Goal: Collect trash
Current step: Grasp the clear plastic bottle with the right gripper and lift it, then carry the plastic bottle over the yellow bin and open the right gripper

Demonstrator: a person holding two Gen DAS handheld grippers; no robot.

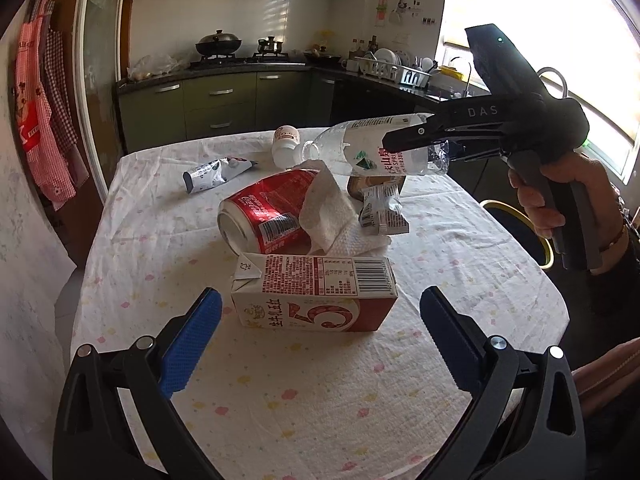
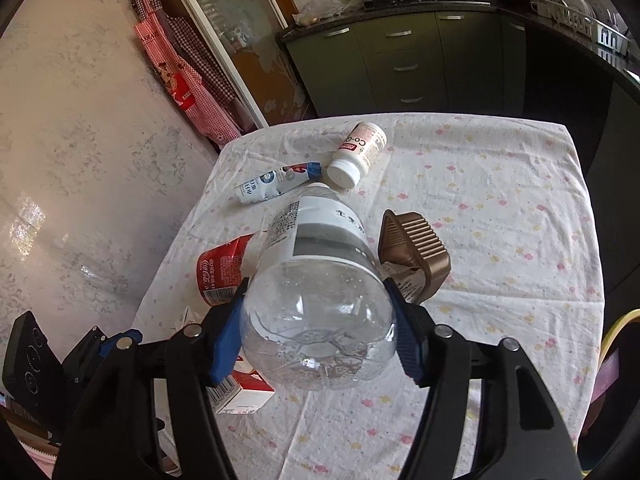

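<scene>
Our right claw [image 2: 318,324] is clamped on the clear bottle [image 2: 316,280], held above the bench [image 2: 500,208]; our left claw [image 1: 320,328] gapes empty before the carton [image 1: 316,292]. Can [image 1: 264,212], tissue [image 1: 340,216], wrappers remain.

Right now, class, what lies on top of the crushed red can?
A crumpled white paper towel drapes over the red can, hiding its far end. A small wrapper sits beside the towel; anything beneath the towel stays hidden.

Clear plastic bottle [image 2: 316,280] up off table, tipped on side. Dented red can [image 1: 264,212], white napkin [image 1: 340,216], red-and-white milk box [image 1: 316,294], white pill bottle [image 2: 358,152], squashed pouch [image 1: 216,174] lie on flowery cloth.
</scene>
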